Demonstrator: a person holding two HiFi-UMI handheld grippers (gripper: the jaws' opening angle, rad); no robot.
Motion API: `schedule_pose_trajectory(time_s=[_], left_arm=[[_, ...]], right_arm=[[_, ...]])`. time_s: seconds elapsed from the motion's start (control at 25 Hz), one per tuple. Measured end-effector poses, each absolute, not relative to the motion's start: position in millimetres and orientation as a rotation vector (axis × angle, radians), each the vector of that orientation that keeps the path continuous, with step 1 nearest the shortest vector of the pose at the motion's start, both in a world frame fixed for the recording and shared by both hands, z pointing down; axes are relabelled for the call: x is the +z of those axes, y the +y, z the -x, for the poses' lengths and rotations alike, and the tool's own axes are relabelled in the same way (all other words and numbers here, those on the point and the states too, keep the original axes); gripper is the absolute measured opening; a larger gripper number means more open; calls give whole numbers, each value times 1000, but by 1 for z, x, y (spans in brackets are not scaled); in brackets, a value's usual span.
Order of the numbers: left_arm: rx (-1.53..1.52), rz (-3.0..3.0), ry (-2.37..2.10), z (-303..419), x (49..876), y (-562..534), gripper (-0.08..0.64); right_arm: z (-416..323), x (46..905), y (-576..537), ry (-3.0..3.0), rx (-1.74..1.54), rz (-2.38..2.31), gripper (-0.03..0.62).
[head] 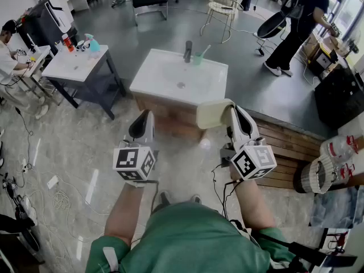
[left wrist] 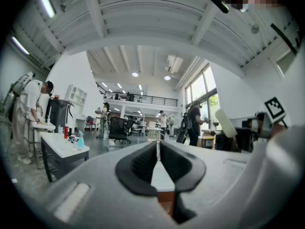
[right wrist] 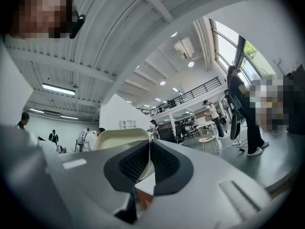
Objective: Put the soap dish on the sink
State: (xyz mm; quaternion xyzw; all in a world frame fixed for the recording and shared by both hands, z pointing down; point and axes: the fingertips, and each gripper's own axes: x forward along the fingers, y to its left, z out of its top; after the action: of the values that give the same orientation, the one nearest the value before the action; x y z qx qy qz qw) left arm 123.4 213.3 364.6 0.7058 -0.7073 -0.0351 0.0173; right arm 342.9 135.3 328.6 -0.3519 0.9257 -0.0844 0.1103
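Head view: the right gripper [head: 232, 111] holds the cream dish [head: 213, 114] in the air, near the sink [head: 159, 73]. Left gripper view: the left gripper [left wrist: 158, 149] has its jaws together, empty. Right gripper view: the jaws clamp the dish's rim.

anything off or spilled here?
Nothing spilled or damaged. The cream soap dish is clamped by its rim in the right gripper, in the air before the white sink, not yet set down. The left gripper is shut on nothing.

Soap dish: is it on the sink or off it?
Off. The right tool is shut on the rim of the dish, holding it in the air, short of the sink.
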Motion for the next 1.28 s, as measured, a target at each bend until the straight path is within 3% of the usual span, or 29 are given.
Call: schedule_pose_trajectory(time_s=[0.76, 1.28], left_arm=[[-66, -2082, -2366, -175, 348, 242, 18], [-98, -1961, -2437, -61, 351, 251, 17]], right_arm=[[-388, 328, 135, 2736, -224, 867, 12], [-282, 339, 107, 2796, -282, 876, 12]])
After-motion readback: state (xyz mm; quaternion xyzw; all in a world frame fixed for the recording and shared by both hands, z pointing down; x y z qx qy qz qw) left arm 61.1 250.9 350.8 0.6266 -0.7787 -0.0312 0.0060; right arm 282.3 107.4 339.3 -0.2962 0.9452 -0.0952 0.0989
